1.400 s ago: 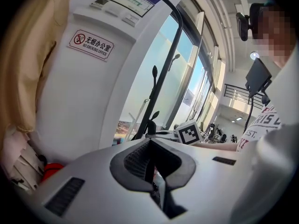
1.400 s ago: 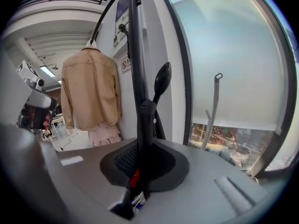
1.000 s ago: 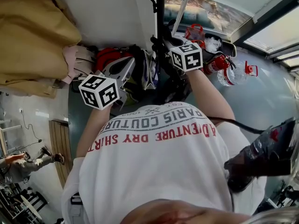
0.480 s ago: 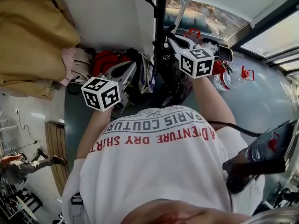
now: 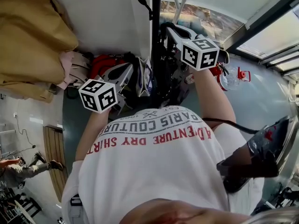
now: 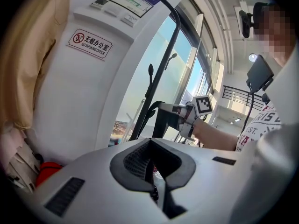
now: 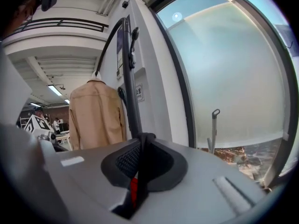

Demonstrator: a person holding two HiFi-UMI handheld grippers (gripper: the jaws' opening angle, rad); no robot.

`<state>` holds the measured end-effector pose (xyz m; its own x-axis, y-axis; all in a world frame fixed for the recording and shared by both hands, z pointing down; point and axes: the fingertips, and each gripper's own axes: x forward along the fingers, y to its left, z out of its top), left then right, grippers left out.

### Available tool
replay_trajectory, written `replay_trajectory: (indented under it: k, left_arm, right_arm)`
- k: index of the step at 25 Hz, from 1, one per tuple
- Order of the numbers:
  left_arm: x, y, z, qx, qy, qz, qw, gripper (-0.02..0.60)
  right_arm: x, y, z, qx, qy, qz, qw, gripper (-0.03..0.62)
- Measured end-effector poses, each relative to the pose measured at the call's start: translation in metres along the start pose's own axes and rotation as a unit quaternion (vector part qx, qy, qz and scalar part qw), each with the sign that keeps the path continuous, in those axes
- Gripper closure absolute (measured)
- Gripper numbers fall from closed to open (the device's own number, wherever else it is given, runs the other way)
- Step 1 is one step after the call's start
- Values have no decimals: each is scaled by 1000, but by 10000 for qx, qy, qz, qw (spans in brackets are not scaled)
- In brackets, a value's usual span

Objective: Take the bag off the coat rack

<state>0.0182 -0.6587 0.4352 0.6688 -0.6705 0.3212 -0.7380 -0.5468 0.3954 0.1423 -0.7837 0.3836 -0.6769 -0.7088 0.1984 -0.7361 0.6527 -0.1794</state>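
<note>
A black coat rack pole [image 5: 156, 36] rises in front of me, and the dark bag [image 5: 166, 80] hangs against its lower part. My right gripper [image 5: 170, 29] is up beside the pole, shut on the bag's black strap [image 7: 142, 146]; something red shows just under the pads. In the left gripper view the strap [image 6: 154, 107] loops from the right gripper [image 6: 164, 110] next to the pole [image 6: 163, 73]. My left gripper [image 5: 126, 73] is lower and to the left, short of the bag. Its jaws [image 6: 151, 148] are together with nothing between them.
A tan jacket [image 5: 32, 36] hangs at the left, also visible behind the pole [image 7: 96, 115]. A white pillar [image 6: 84, 78] and a large window [image 7: 224, 69] stand close behind the rack. Red and white items [image 5: 105, 64], a fire extinguisher [image 5: 217, 70] and a water bottle [image 5: 231, 76] crowd the rack's base.
My right gripper has moved right and farther up along the pole, still shut on the strap. The left gripper has barely shifted.
</note>
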Motion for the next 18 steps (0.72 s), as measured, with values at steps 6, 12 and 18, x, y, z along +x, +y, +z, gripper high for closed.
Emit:
replay_trajectory:
  k: [6, 12, 18]
  left_arm:
    - [-2, -2, 2, 2, 10, -78, 10000, 581]
    - [-5, -9, -8, -11, 97, -150, 9998, 581]
    - [-14, -13, -21, -72, 201, -218, 9995, 580]
  right_arm:
    - [-23, -16, 32, 114, -404, -243, 9988, 586]
    - [-36, -12, -10, 204, -88, -354, 9991, 586]
    - [-49, 2, -60, 425, 303, -422, 9977, 586]
